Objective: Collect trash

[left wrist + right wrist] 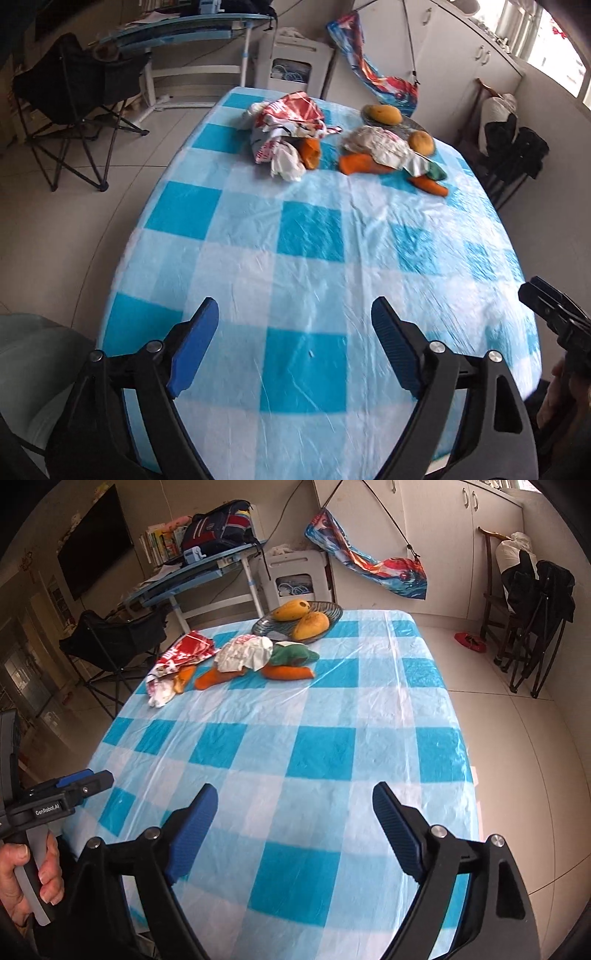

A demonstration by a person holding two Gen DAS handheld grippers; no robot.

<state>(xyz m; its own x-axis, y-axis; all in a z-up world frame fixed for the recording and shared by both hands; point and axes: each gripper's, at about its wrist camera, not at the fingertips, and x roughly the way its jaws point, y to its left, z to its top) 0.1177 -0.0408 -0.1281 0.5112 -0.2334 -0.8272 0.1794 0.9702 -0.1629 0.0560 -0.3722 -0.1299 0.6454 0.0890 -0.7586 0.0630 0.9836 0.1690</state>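
Right then, my left gripper (pixel 295 347) was wide open and held nothing. My right gripper (pixel 295 830) was wide open too, with nothing between its blue pads (pixel 194 830). Both hung over the near end of the table (pixel 314 280), which had a blue and white checked cloth on it.

All the trash sat at the far end, well apart from both grippers. On the left lay a crumpled red and white wrapper (pixel 288 118), with a bit of white paper (pixel 286 164) under it and an orange peel (pixel 310 151) just beside it. Next to that was a crumpled white paper (pixel 243 653), lying on top of a long orange peel (pixel 214 677). A green scrap (pixel 293 653) lay just right of the white paper, and another orange peel (pixel 290 672) lay in front of it.

Behind the trash stood a dark plate (pixel 328 611) with two yellow mangoes (pixel 291 610) on it.

From the right wrist camera, I could see my left hand (pixel 26 878) gripping the handle of the left gripper at the table's left side.
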